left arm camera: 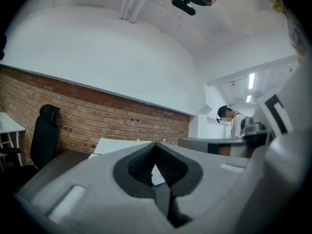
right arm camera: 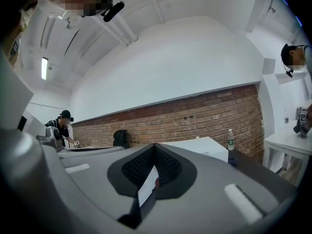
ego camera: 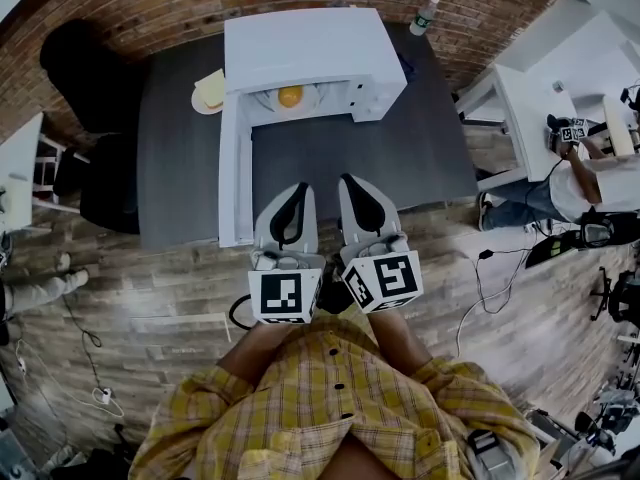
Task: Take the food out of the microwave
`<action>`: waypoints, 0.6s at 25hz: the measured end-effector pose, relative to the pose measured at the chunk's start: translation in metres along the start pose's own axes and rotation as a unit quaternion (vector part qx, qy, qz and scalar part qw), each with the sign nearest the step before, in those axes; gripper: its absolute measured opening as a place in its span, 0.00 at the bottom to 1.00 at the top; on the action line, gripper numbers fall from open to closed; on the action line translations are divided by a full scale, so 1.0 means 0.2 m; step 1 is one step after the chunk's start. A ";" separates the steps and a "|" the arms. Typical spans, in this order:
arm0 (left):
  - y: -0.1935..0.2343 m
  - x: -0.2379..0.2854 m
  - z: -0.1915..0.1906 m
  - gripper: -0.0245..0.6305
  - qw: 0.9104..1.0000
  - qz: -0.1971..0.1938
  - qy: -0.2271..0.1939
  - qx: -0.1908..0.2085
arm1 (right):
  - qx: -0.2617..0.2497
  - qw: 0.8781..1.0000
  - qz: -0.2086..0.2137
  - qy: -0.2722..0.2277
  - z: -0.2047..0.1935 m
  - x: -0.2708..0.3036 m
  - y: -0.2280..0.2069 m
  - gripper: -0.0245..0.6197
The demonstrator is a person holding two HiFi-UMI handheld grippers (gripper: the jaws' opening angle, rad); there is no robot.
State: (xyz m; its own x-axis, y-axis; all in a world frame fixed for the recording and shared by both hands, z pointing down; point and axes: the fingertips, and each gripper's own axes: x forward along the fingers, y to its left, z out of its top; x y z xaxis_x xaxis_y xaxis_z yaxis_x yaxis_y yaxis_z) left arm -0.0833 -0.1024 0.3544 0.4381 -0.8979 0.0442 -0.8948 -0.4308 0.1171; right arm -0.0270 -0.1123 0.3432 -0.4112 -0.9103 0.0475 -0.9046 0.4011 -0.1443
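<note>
Matt tabletop (ego camera: 180,148), rough brick wall (ego camera: 180,8)
Smooth white microwave (ego camera: 300,48); the tabletop under it is dark grey and unglossed; the wood-plank floor (ego camera: 150,298) before it is grainy.

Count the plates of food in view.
2. One plate sits on the dark table just left of the microwave in the head view; the other plate is inside the open microwave, holding something orange. More could be hidden deeper inside.
</note>
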 end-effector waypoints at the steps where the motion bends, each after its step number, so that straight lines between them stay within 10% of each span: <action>1: 0.00 0.01 -0.01 0.04 1.000 0.002 0.002 0.001 | -0.001 1.000 0.002 0.002 0.00 0.01 0.00 0.04; 15: -0.02 0.21 -0.07 0.04 0.999 0.045 0.009 -0.025 | -0.011 0.999 0.040 0.002 0.00 0.05 -0.19 0.04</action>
State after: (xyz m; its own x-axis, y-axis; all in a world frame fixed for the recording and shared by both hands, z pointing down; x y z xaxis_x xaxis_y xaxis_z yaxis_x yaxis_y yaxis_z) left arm -0.0595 -0.1374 0.3688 0.3587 -0.9305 0.0750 -0.9251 -0.3436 0.1617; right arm 0.0038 -0.1372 0.3498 -0.4828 -0.8748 0.0401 -0.8709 0.4749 -0.1265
